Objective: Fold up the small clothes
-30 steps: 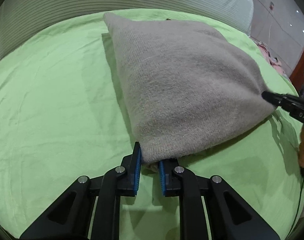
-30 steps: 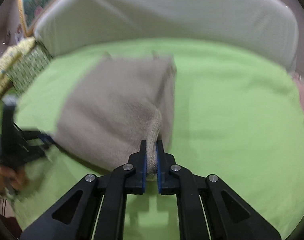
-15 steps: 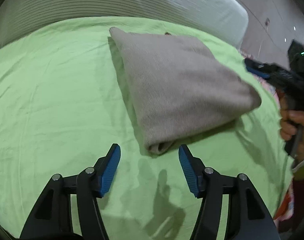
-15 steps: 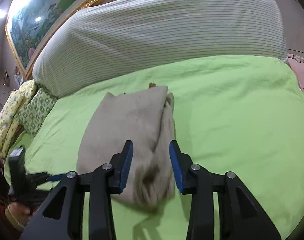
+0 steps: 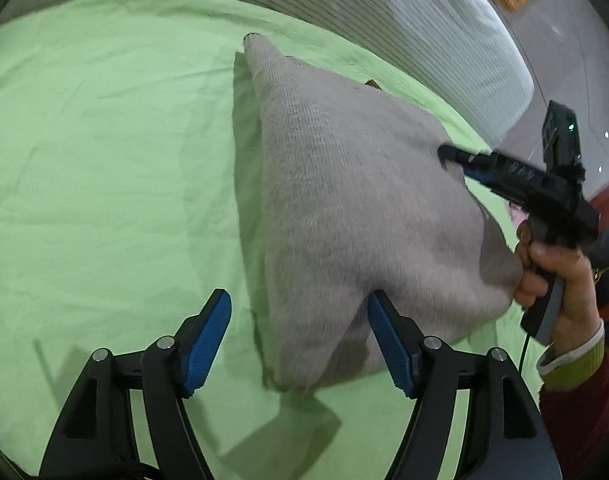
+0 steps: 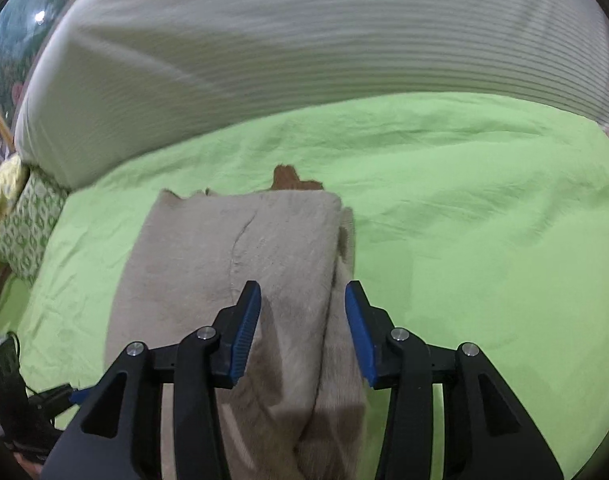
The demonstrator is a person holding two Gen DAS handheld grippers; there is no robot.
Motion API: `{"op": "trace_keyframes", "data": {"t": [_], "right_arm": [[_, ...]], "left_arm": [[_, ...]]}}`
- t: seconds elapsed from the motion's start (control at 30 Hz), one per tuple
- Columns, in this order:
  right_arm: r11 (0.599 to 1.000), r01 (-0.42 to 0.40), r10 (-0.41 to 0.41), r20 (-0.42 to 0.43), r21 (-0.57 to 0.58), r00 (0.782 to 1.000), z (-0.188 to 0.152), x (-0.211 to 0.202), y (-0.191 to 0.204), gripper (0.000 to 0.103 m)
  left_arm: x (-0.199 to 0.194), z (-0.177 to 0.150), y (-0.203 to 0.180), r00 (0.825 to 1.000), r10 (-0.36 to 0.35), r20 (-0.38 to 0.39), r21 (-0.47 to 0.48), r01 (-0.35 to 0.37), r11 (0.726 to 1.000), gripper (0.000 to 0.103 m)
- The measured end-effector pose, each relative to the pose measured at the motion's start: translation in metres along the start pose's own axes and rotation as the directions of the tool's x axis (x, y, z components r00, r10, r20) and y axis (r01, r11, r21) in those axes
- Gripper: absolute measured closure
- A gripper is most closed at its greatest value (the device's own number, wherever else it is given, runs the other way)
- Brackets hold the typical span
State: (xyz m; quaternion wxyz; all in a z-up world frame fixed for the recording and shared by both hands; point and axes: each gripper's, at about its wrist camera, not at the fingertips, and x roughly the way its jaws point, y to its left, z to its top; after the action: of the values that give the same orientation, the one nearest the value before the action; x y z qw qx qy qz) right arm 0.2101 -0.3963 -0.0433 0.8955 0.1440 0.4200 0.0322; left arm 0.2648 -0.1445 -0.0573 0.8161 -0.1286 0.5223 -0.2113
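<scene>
A folded grey-beige knit garment [image 5: 344, 216] lies on the green bedsheet [image 5: 104, 160]. My left gripper [image 5: 300, 340] is open, its blue pads either side of the garment's near corner, not closed on it. In the right wrist view the garment [image 6: 264, 248] lies folded, a small brown tag [image 6: 288, 178] showing at its far edge. My right gripper [image 6: 302, 328] is open above the garment's right folded edge. The right gripper also shows in the left wrist view [image 5: 464, 160], over the garment's right side, held by a hand.
A large striped white pillow [image 6: 304, 52] lies along the head of the bed. A yellow-green patterned cushion [image 6: 20, 220] sits at the left edge. The left gripper's body [image 6: 8, 392] shows at lower left. Green sheet [image 6: 484, 240] spreads right of the garment.
Both grippers let go of the garment's corners and opened. The garment dropped flat on the sheet. Both grippers then moved in over it again.
</scene>
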Motion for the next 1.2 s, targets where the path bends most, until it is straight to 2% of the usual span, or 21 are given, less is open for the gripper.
{"op": "trace_keyframes", "data": {"t": [0.03,0.07,0.23,0.33,0.4,0.43,0.47,0.53,0.63,0.7,0.77,0.83,0.9,0.97,1.03,1.07,1.2], "right_arm": [[1.0,0.013,-0.013,-0.021,-0.024,1.0,0.002,0.005,0.002,0.085],[0.998,0.037,-0.038,-0.022,-0.051,0.999,0.004,0.008,0.005,0.092],[0.994,0.081,-0.075,0.096,-0.069,0.993,0.015,-0.007,0.004,0.096],[0.99,0.12,-0.118,0.038,-0.068,0.992,0.011,0.022,-0.006,0.096],[0.99,0.126,-0.124,0.033,-0.071,0.992,0.005,0.029,-0.01,0.095],[0.993,0.113,-0.111,0.046,-0.047,0.993,0.005,0.026,-0.014,0.094],[0.994,0.108,-0.107,0.054,-0.012,0.993,0.006,0.02,-0.019,0.082],[0.992,0.113,-0.116,0.075,0.047,0.99,0.006,0.006,-0.029,0.068],[0.986,0.125,-0.137,0.107,0.112,0.985,0.005,-0.021,-0.038,0.064],[0.988,0.059,-0.078,0.134,0.144,0.988,-0.001,-0.037,-0.041,0.05],[0.988,-0.029,0.005,0.155,0.155,0.988,-0.011,-0.049,-0.035,0.021],[0.99,-0.057,0.039,0.141,0.126,0.989,-0.019,-0.049,-0.025,0.018],[0.995,-0.049,0.042,0.083,0.087,0.996,-0.028,-0.039,-0.015,0.018],[0.999,-0.002,0.001,0.026,0.045,1.0,-0.038,-0.024,-0.011,0.018],[0.999,0.029,-0.029,0.012,0.022,1.0,-0.049,-0.014,-0.014,0.018],[0.999,0.01,-0.01,0.026,0.033,1.0,-0.054,-0.013,-0.02,0.018],[0.993,-0.067,0.066,0.022,0.101,0.998,-0.057,-0.009,-0.037,0.018]], "left_arm": [[0.002,0.001,-0.001,1.0,0.008,0.001,0.005,-0.008,1.0,0.03],[0.004,0.001,-0.004,1.0,0.018,0.006,0.018,-0.018,1.0,0.03],[0.015,-0.003,-0.01,0.999,0.048,0.008,0.053,-0.048,0.997,0.028],[0.02,-0.008,-0.015,0.998,0.061,-0.002,0.074,-0.06,0.995,0.025],[0.018,-0.009,-0.018,0.998,0.059,-0.008,0.088,-0.058,0.994,0.025],[0.015,-0.009,-0.019,0.998,0.06,-0.012,0.097,-0.059,0.994,0.025],[0.012,-0.009,-0.019,0.998,0.062,-0.014,0.098,-0.06,0.993,0.027],[0.003,-0.006,-0.017,0.999,0.05,-0.008,0.101,-0.049,0.994,0.027],[-0.011,0.006,-0.012,1.0,0.021,0.023,0.07,-0.023,0.997,0.023],[-0.012,0.017,-0.004,1.0,-0.001,0.021,0.018,0.001,1.0,0.02],[-0.005,0.027,0.002,1.0,-0.015,0.005,-0.023,0.015,1.0,0.02],[0.006,0.037,0.007,1.0,-0.017,-0.015,-0.066,0.016,0.998,0.02],[0.014,0.042,0.009,0.999,-0.045,-0.03,-0.097,0.041,0.994,0.019],[0.024,0.045,0.012,0.996,-0.074,-0.048,-0.127,0.067,0.99,0.017],[0.03,0.048,0.014,0.995,-0.086,-0.057,-0.14,0.077,0.987,0.012],[0.034,0.049,0.015,0.995,-0.087,-0.057,-0.145,0.078,0.986,0.006],[0.054,0.051,0.017,0.987,-0.143,-0.067,-0.163,0.131,0.978,0.005]]}}
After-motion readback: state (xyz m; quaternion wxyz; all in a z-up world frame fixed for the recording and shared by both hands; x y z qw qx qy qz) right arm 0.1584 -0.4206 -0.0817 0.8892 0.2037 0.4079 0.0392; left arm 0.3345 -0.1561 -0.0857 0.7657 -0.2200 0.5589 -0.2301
